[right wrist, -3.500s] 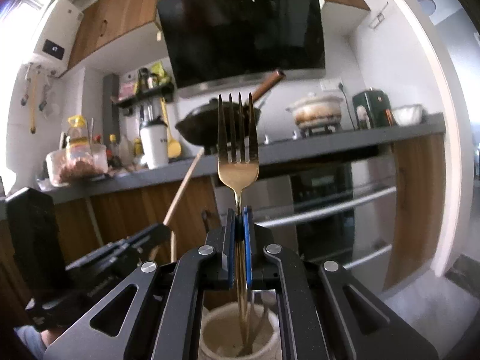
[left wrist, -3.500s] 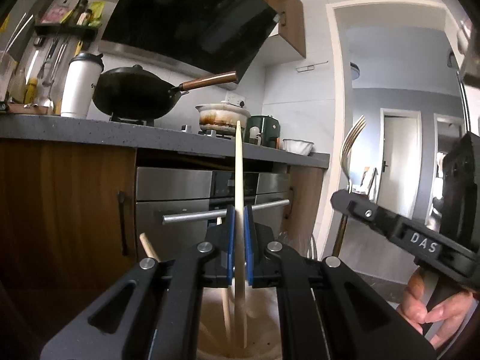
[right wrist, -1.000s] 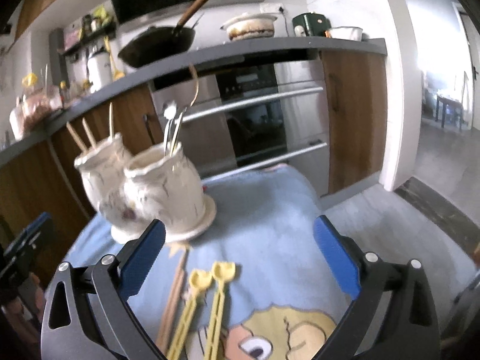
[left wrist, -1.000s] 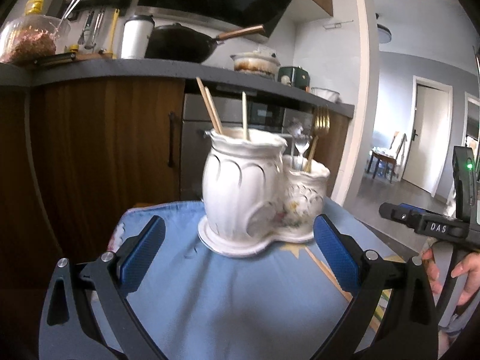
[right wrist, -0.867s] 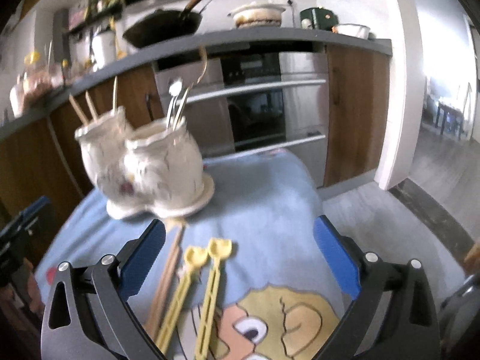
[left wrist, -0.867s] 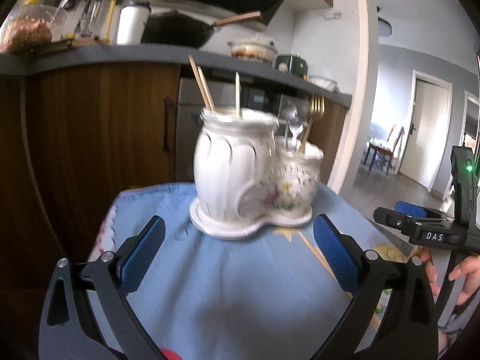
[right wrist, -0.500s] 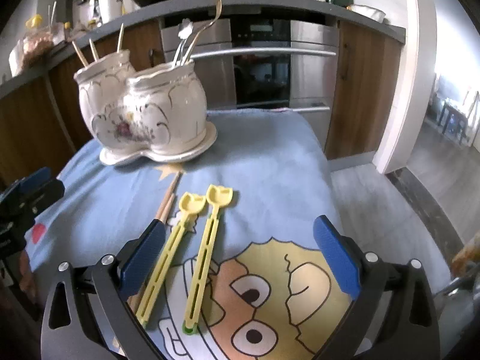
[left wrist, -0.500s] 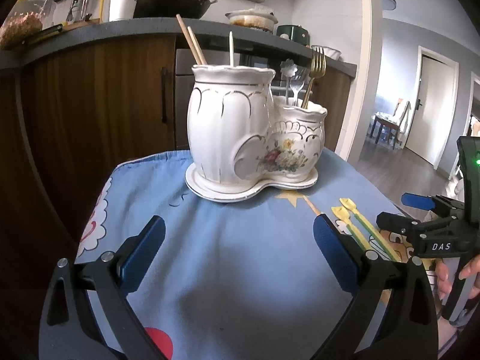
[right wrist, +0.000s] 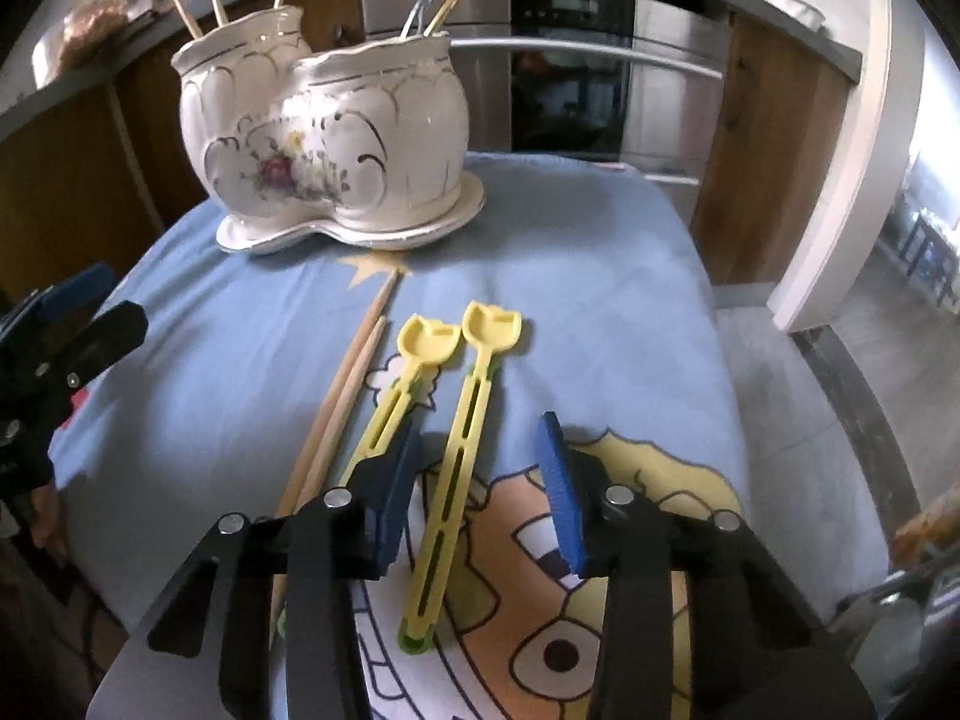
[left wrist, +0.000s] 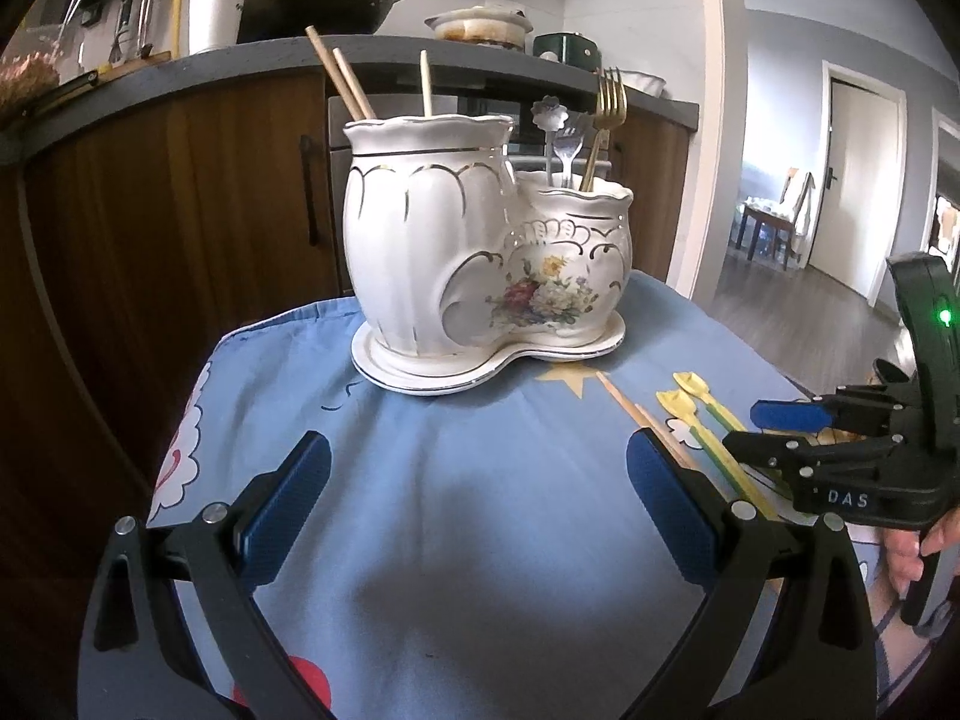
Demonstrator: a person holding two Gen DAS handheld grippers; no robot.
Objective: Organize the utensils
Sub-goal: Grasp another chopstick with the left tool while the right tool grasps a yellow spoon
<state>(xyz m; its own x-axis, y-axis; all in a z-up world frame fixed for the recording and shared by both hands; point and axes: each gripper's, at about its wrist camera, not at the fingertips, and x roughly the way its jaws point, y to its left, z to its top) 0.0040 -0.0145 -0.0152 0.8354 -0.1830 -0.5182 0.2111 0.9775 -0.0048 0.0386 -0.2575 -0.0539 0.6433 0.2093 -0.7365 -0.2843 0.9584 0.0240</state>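
Here, what I see, line by line.

Left hand-held gripper (left wrist: 477, 495): mine, spread wide at the bottom of its own view, holding nothing, above bare blue cloth (left wrist: 480, 540).

Right hand-held gripper (right wrist: 477, 489): mine, partly spread, low over the cloth in the lower middle of its view, one yellow stick (right wrist: 465, 450) lying between its fingers; nothing pinched.

Holder (left wrist: 480, 240): white double pot with gold trim and flowers, upright in the centre of the left view, upper left of the right view.

Tall pot: three wooden chopsticks (left wrist: 342, 81) stand in it.

Short pot: a gold fork (left wrist: 606, 114), a silver fork and a flower-topped handle.

On the cloth: two loose chopsticks (right wrist: 348, 396) side by side, just left of a second yellow stick (right wrist: 405, 396).

Bench (left wrist: 252, 66): behind, top of the left view, with a wok.
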